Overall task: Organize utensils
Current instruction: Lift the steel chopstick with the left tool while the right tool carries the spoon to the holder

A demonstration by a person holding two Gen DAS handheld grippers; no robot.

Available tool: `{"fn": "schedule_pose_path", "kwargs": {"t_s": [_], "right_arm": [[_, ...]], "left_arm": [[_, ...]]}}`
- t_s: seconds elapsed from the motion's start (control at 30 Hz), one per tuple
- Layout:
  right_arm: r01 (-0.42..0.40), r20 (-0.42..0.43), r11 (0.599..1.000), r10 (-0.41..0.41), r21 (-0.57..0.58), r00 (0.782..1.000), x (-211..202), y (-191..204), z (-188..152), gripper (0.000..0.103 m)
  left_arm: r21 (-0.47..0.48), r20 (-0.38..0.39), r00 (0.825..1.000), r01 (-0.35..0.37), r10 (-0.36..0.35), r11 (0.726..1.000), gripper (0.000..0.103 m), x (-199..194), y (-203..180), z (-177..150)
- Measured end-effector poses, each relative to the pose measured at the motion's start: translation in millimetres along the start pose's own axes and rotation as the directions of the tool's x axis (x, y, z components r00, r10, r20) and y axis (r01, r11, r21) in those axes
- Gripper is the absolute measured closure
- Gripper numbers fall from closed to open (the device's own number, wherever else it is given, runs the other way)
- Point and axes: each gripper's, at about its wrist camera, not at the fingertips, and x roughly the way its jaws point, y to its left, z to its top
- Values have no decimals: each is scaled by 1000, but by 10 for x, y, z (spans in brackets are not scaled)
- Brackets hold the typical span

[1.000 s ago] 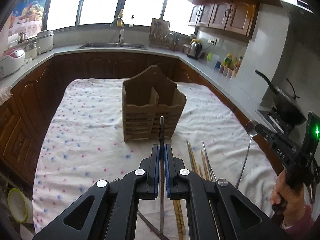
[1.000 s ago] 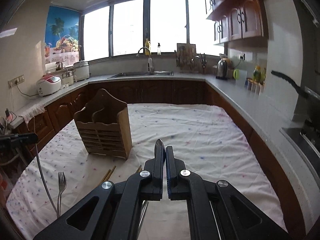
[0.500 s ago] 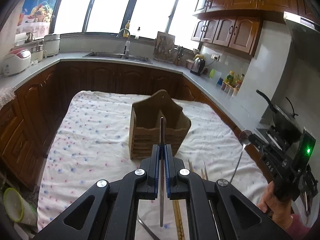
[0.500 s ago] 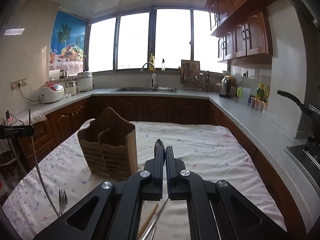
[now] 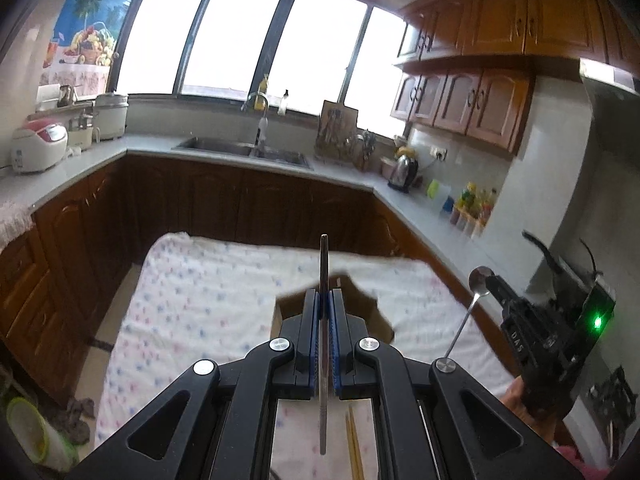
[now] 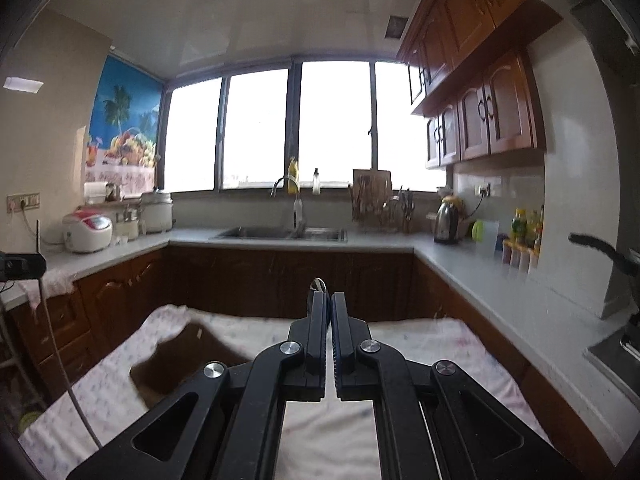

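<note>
My left gripper is shut on a metal fork, whose handle sticks up past the fingers; its long shaft also hangs down at the left of the right wrist view. My right gripper is shut on a metal spoon, whose bowl and shaft show at the right of the left wrist view. The wooden utensil caddy stands on the dotted white tablecloth, partly hidden behind my left fingers, and shows blurred in the right wrist view. Wooden chopsticks lie below the left gripper.
Dark wooden cabinets and a grey counter with a sink run around the table. A rice cooker, a kettle and bottles stand on the counter. A black pan sits on the stove at right.
Both grippers have risen and tilted upward, each still holding its utensil. The caddy and the table now sit lower in both views, and more of the windows and ceiling shows.
</note>
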Motion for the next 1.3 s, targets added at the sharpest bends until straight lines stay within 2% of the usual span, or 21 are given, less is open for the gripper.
{"fn": "schedule_pose_path", "kwargs": {"t_s": [0.27, 0.47, 0.6, 0.77, 1.0, 1.07, 1.17, 1.3], "right_arm": [[39, 77, 999, -38, -5, 996, 401, 131, 194, 101], [45, 60, 998, -43, -33, 997, 673, 323, 51, 101], [26, 6, 999, -26, -41, 1000, 838, 413, -140, 101], [-20, -79, 998, 16, -53, 997, 968, 478, -363, 101], [-91, -111, 994, 85, -54, 990, 851, 427, -445, 101], [-103, -129, 993, 95, -57, 987, 872, 440, -458, 101], [-131, -152, 990, 123, -46, 981, 862, 414, -501, 101], [-148, -172, 989, 141, -24, 975, 853, 388, -543, 101]], "left_arm": [[-10, 99, 994, -36, 37, 999, 100, 378, 68, 342], [-40, 125, 989, -74, 78, 996, 100, 839, 119, 288], [-49, 104, 989, -103, 107, 994, 100, 1209, 103, 109], [-51, 42, 991, -123, 125, 991, 100, 1647, 106, -184], [-50, -19, 992, -127, 126, 991, 100, 1988, 154, -305], [-42, -7, 991, -131, 130, 991, 100, 2043, 163, -301], [-28, 4, 992, -128, 129, 991, 100, 1943, 251, -225], [3, -2, 993, -115, 115, 993, 99, 1793, 279, -295]]}}
